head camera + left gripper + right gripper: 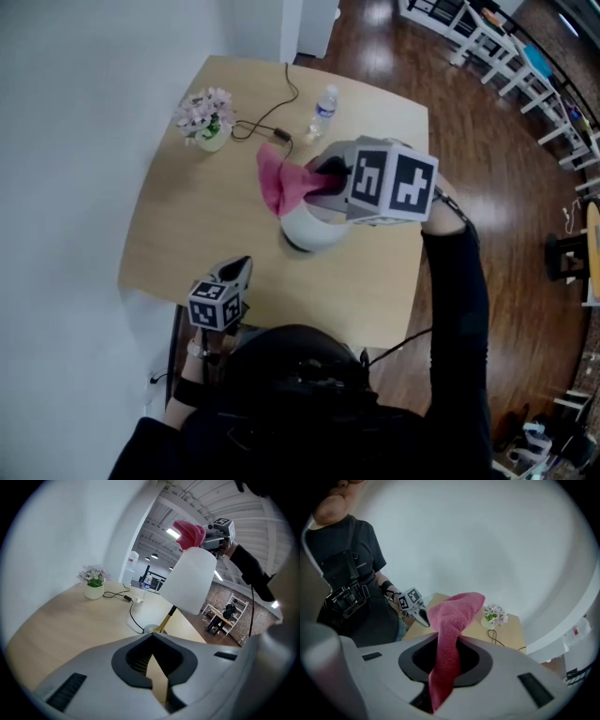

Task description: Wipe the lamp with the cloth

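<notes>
Below the right hand-held gripper (pixel 323 178) spreads the pale wooden worktop (pixel 187 234), set against a white wall on the left hand-held gripper's side. The lamp (pixel 309 230) stands near the middle of the worktop, directly under the right hand-held gripper and ahead of the left one. Its white shade sits on a gold stem over a round base, which the left gripper view shows most clearly (pixel 190 581).

The right hand-held gripper (pixel 445 641) is clenched on the pink cloth (pixel 457 609), which rises out between its jaws and flops over ahead of them. From the left gripper view the cloth (pixel 190 534) sits bunched at the very top of the shade and seems to touch it.

The left hand-held gripper (pixel 239 267) hangs over the worktop's near edge, well apart from the lamp. Its jaws are pressed together with nothing between them (pixel 151 639).

Beyond the left hand-held gripper, by the wall, stands a small pot of pale flowers (pixel 208 120). A water bottle (pixel 323 105) stands beyond the right hand-held gripper. A black cable (pixel 272 122) winds between pot and bottle and runs off the far edge.
</notes>
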A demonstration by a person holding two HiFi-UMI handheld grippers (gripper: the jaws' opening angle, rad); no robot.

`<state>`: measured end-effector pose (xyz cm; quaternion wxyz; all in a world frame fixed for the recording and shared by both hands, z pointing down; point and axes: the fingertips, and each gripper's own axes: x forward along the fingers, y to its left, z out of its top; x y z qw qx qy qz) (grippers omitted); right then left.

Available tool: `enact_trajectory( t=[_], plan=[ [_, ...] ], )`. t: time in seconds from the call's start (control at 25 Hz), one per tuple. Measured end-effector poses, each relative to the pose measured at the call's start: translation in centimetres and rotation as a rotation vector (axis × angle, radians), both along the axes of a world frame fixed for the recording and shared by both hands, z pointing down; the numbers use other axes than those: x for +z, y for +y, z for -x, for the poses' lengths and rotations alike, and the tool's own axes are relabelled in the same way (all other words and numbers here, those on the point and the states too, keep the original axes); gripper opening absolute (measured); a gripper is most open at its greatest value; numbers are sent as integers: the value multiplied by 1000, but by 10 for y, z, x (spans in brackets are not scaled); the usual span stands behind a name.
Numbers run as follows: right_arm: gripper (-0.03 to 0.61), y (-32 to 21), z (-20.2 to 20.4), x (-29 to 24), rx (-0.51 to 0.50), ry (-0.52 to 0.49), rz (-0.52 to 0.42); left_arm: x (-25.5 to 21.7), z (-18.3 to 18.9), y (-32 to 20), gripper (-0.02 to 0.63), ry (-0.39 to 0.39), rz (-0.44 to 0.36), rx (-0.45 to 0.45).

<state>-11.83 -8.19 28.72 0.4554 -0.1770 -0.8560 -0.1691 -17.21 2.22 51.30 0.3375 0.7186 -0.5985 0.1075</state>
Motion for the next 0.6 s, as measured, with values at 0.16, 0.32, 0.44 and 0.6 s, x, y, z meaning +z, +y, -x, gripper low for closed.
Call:
enact_trajectory(
  t=[0.16,0.32,0.44,0.6],
  plan=[
    [74,19,-19,0,-33,48,-12,0,-2,1,5,9,-5,14],
    [74,16,-58,-4,13,80,-45,3,-10,-1,5,8,3,36],
    [74,-8,-83,6,98,105,-98,4,-17,-3,5,6,6,54],
    [74,-48,-87,7,212,33,-110,1,-24,-2,5,-8,6,63]
  ],
)
